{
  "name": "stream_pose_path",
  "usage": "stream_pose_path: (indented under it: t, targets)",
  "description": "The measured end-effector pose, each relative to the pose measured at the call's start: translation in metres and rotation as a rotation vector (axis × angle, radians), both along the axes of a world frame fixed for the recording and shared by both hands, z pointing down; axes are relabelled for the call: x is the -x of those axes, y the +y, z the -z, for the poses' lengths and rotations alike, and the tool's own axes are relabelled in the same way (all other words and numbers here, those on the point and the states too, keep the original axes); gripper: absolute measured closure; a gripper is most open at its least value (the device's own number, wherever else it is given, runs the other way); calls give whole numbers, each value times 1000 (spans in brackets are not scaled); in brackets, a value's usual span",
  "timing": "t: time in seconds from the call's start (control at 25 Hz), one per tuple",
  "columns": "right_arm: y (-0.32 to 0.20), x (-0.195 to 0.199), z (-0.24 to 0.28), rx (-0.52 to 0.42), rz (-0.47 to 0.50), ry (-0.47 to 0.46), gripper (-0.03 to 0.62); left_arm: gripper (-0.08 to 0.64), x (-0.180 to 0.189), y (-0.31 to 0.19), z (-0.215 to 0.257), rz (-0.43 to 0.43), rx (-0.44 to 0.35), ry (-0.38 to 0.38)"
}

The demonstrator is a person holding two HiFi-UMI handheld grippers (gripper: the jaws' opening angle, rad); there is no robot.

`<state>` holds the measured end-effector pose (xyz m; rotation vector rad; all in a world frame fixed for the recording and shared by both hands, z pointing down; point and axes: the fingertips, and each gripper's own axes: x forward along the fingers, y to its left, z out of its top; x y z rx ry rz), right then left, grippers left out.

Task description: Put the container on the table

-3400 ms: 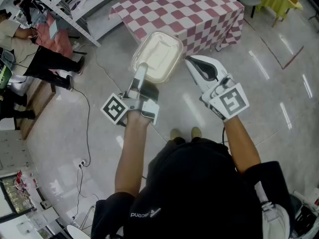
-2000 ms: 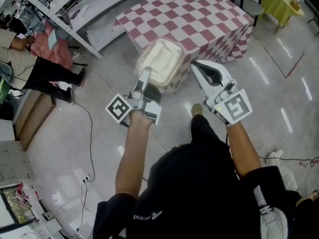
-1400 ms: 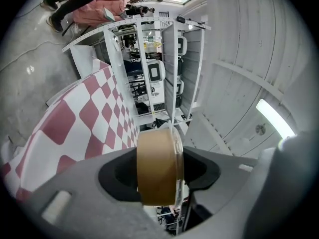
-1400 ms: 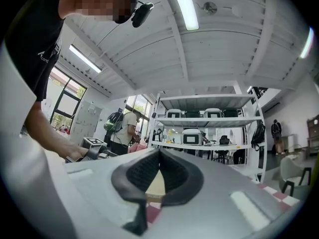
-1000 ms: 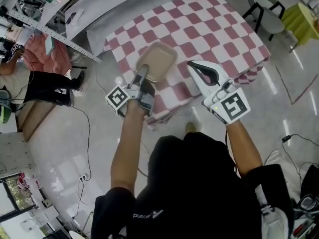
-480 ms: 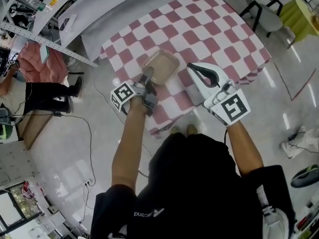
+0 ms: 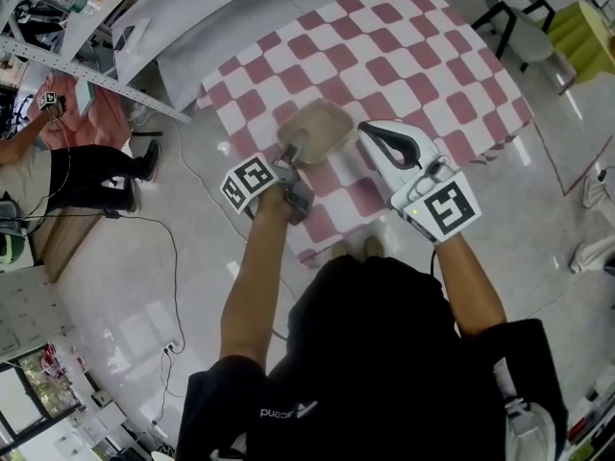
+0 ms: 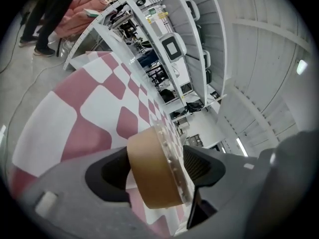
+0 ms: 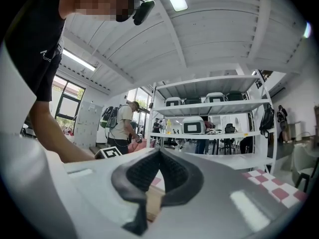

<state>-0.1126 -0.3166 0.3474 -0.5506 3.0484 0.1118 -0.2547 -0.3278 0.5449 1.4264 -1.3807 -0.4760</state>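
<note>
A tan container [image 7: 319,129] with a clear lid rests on the pink-and-white checked table [image 7: 384,56], near its front left corner. My left gripper [image 7: 294,150] reaches its near end. In the left gripper view the container [image 8: 147,179] stands on edge between the jaws of the left gripper [image 8: 158,167]. The jaws are opening, and a gap shows between the lid and the right pad. My right gripper [image 7: 368,129] hovers just right of the container, shut and holding nothing. In the right gripper view the tips of the right gripper [image 9: 159,153] meet, with a tan sliver of the container [image 9: 153,205] behind them.
Metal shelving [image 7: 86,36] runs along the far left, and a person [image 7: 58,166] stands beside it. A chair [image 7: 514,8] and a yellow-green cloth [image 7: 591,36] stand at the far right. A cable [image 7: 173,248] trails over the floor. Another person [image 9: 122,121] with a backpack stands by shelves.
My left gripper has sunk with the container from above the table down onto the checked cloth near its front corner. My right gripper has kept beside it.
</note>
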Motion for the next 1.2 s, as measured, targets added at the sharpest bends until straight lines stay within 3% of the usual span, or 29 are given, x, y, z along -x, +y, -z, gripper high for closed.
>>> stream_pose_path:
  t: [0.4, 0.56, 0.72, 0.92, 1.12, 1.2]
  targets:
    - [-6, 3, -7, 10, -15, 14, 591, 101, 2, 5, -10, -118, 100, -339]
    - [-5, 6, -5, 13, -12, 3, 589, 63, 9, 10, -16, -111, 143, -406]
    - [-4, 6, -10, 13, -13, 13, 590, 63, 17, 15, -9, -84, 122, -476]
    - [3, 9, -10, 27, -5, 8, 590, 66, 23, 23, 38, -39, -21, -702]
    - [9, 11, -6, 33, 14, -7, 591, 80, -1, 33, 103, -56, -270, -849]
    - [14, 11, -1, 35, 23, -23, 589, 140, -14, 41, 129, -72, -369, -900]
